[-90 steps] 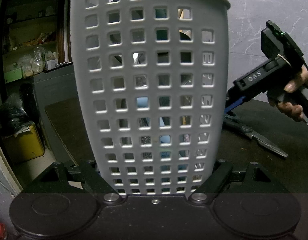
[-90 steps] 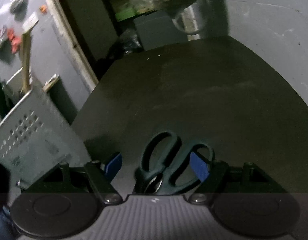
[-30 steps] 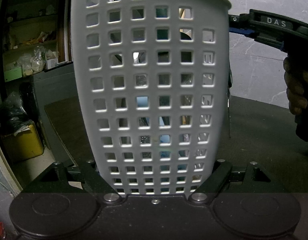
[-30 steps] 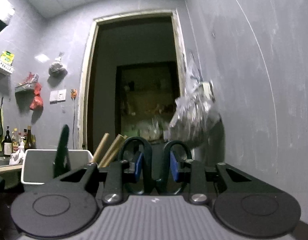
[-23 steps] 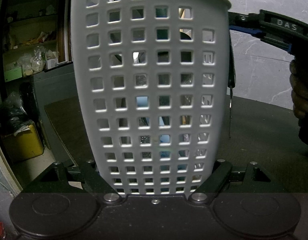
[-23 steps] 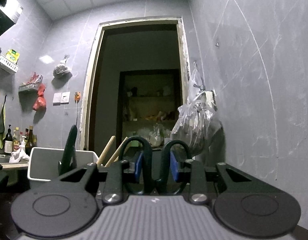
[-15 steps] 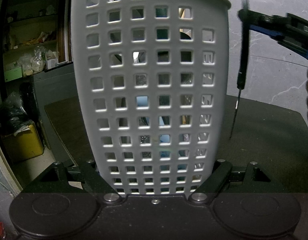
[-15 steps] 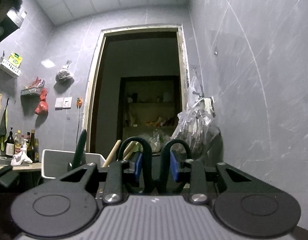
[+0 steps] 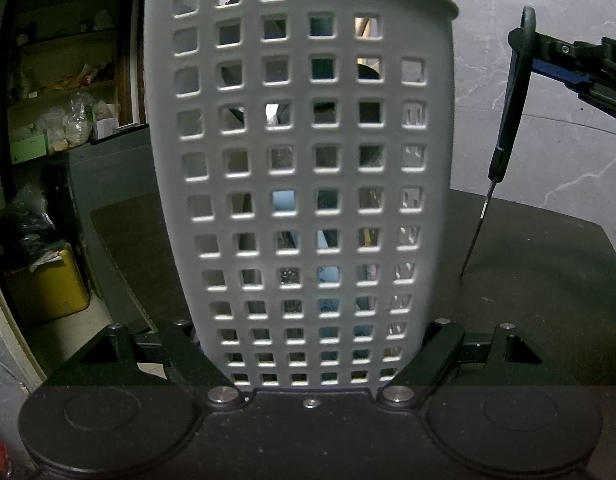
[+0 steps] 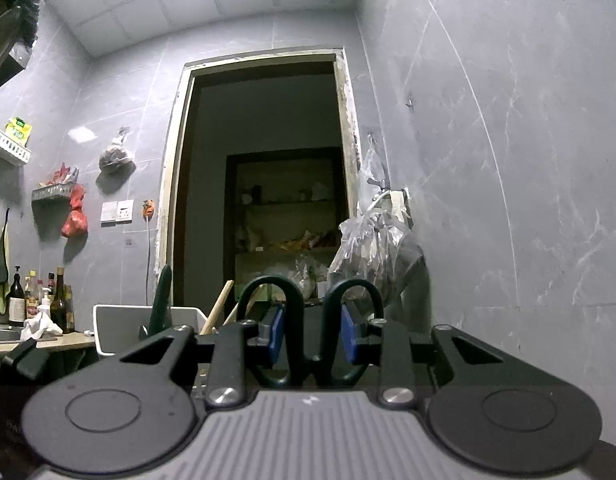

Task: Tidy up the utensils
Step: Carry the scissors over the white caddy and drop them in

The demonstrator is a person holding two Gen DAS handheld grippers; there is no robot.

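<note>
With my right hand-held gripper pinching the scissors, I'd drop them blades-down into the utensil basket my left hand-held gripper clamps

I'm working in a home kitchen, grey-tiled on walls and ceiling. Bottles stand on a counter at the left, wall racks hold packets, a red bag hangs under one, and a switch plate sits by the doorway. Through the doorway I see pantry shelves stocked with food, and a plastic bag hangs from a hook beside it.
</note>
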